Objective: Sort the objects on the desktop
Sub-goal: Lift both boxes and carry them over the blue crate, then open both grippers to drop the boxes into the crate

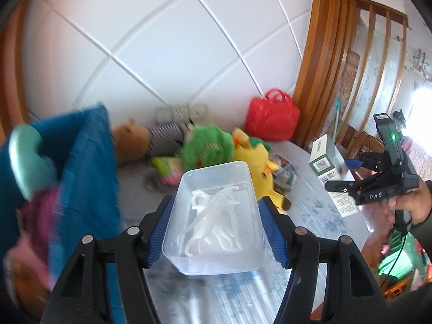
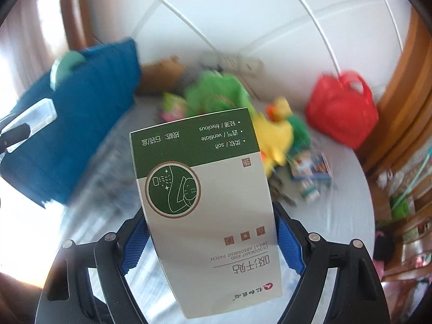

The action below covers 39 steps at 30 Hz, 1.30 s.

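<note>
L hand-held gripper (image 1: 216,232): blue pads pinching a clear rectangular plastic tub (image 1: 216,221) by its long sides; tub held above the tabletop (image 1: 318,216), thin white plastic picks (image 1: 213,221) loose inside.
R hand-held gripper (image 2: 213,243): pinching a white-and-green cardboard patch box (image 2: 208,210), print upside down, held up over the tabletop.
Drop spot (guess): blue fabric storage bin (image 1: 89,167) at L w/ soft things already in; where tub or box belongs, can't tell.
Rest of pile: brown plush bear (image 1: 132,140), green plush (image 1: 208,145), yellow plush (image 1: 259,170), red handbag (image 1: 272,118) toward the wall; small packets (image 2: 310,172) near the yellow plush.
Risk 1: tub open on top, so a tilt could spill the picks.
Risk 2: box is gripped near one end, so a fast swing could pivot or slip it.
Risk 3: both hands close to each other; loads could knock together.
L view only: tub contents, R gripper from outside w/ person's hand (image 1: 407,202).
R view only: box print, packets; tub just a corner at L edge.
</note>
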### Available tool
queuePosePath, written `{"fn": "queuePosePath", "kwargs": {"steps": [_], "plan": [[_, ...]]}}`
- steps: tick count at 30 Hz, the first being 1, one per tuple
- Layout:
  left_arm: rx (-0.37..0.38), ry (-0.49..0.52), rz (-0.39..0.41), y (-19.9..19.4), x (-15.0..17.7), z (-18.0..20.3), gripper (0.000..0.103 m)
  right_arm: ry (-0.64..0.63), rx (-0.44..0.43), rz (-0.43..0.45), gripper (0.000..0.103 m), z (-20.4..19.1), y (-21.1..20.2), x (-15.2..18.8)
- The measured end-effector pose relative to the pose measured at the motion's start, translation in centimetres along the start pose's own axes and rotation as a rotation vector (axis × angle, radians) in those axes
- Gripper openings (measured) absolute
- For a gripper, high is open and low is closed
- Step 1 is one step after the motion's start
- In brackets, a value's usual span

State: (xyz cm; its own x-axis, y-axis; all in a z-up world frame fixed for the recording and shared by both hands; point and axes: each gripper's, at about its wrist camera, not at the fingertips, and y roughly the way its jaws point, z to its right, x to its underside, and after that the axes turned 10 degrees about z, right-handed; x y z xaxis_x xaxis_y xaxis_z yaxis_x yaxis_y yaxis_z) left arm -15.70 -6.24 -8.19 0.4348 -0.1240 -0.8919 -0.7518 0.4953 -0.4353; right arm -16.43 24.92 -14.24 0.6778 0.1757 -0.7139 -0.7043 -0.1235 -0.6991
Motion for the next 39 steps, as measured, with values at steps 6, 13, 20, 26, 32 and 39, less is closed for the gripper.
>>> {"fn": "queuePosePath", "kwargs": {"steps": [6, 13, 20, 26, 32, 39], "plan": [[-0.075, 0.035, 0.085, -7.6, -2.3, -6.3, 0.063, -0.055, -0.056, 0.1, 0.083, -11.1, -1.8, -5.6], [-0.194, 0.005, 0.136, -14.3, -3.3, -14.6, 0.063, -0.134, -0.131, 0.176, 0.083, -22.9, -2.4, -10.8], [-0.297, -0.028, 0.165, -17.9, -3.5, -22.0, 0.063, -0.213, -0.208, 0.205, 0.083, -32.4, -0.8, -15.4], [-0.339, -0.043, 0.164, -18.5, -3.9, -26.2, 0.063, -0.233, -0.243, 0.219, 0.083, -37.8, 1.1, -19.3], [-0.373, -0.035, 0.172, -17.8, -4.7, -28.8, 0.063, -0.232, -0.24, 0.217, 0.083, -40.6, 3.6, -22.4], [-0.379, -0.026, 0.18, -16.0, -5.6, -31.0, 0.063, -0.226, -0.21, 0.214, 0.083, -41.9, 5.8, -25.8]]}}
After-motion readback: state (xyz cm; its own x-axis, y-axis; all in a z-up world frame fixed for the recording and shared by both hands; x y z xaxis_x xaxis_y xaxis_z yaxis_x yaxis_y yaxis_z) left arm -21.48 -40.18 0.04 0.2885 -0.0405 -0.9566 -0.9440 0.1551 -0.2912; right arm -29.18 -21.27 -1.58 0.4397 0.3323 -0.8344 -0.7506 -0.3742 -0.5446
